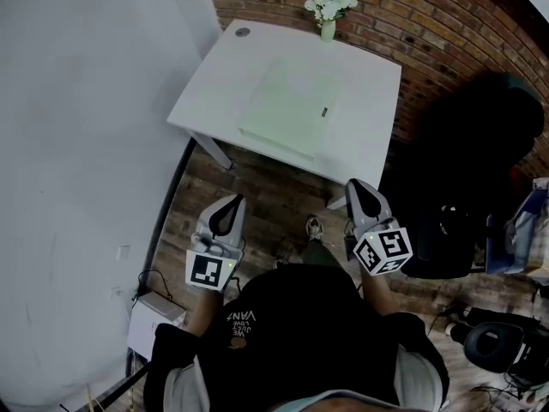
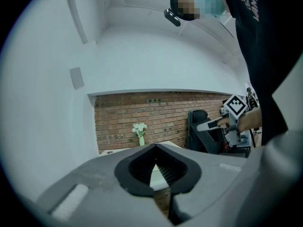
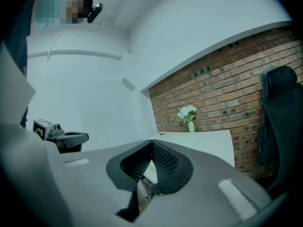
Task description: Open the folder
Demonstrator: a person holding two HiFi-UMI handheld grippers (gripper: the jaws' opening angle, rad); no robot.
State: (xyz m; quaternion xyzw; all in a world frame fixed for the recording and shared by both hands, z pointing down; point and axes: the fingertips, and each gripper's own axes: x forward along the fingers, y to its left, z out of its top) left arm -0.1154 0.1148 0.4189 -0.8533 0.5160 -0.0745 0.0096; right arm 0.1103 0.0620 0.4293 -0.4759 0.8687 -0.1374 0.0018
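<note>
A pale green folder (image 1: 290, 103) lies flat and closed on the white table (image 1: 369, 136), a small dark clasp (image 1: 325, 112) at its right edge. My left gripper (image 1: 233, 199) and right gripper (image 1: 353, 184) are both held short of the table's near edge, above the wooden floor, pointing toward it. Both are shut with nothing between the jaws. In the left gripper view the left gripper (image 2: 155, 146) has its jaws meeting at the tip, with the table (image 2: 157, 175) showing through the gap below. The right gripper view shows the right gripper (image 3: 152, 141) just as shut, in front of the table (image 3: 208, 141).
A vase of white flowers (image 1: 328, 7) stands at the table's far edge against the brick wall. A dark office chair (image 1: 480, 136) sits right of the table. A white wall runs along the left. Cables and gear (image 1: 497, 342) lie on the floor at right, a white box (image 1: 154, 313) at left.
</note>
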